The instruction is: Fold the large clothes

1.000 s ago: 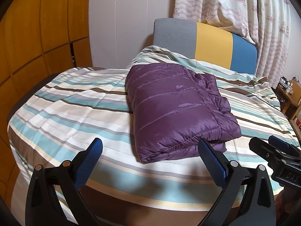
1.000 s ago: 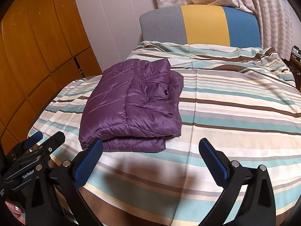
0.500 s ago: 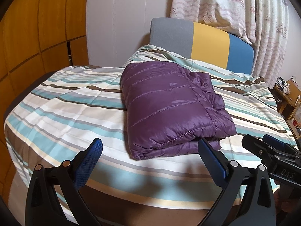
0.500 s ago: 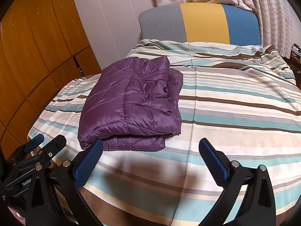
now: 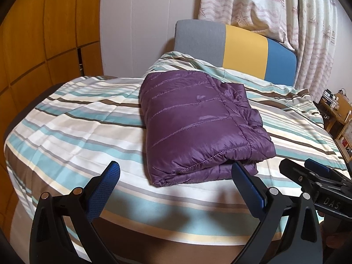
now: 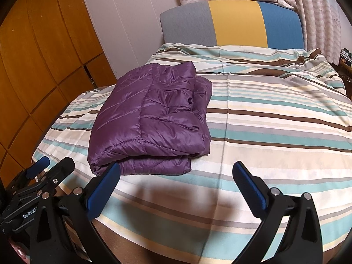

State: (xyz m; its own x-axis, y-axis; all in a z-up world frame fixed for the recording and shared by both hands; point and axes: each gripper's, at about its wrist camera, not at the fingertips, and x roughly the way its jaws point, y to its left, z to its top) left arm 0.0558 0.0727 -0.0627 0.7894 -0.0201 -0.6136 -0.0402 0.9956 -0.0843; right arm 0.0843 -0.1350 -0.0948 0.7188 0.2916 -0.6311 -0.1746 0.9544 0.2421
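Both the left claw and the right claw are held spread wide, empty, above the bed's near edge. The folded purple quilted puffer jacket lies on the striped bedspread. Since the earlier frames, little has shifted.

The folded jacket lies on the bed, before the headboard.
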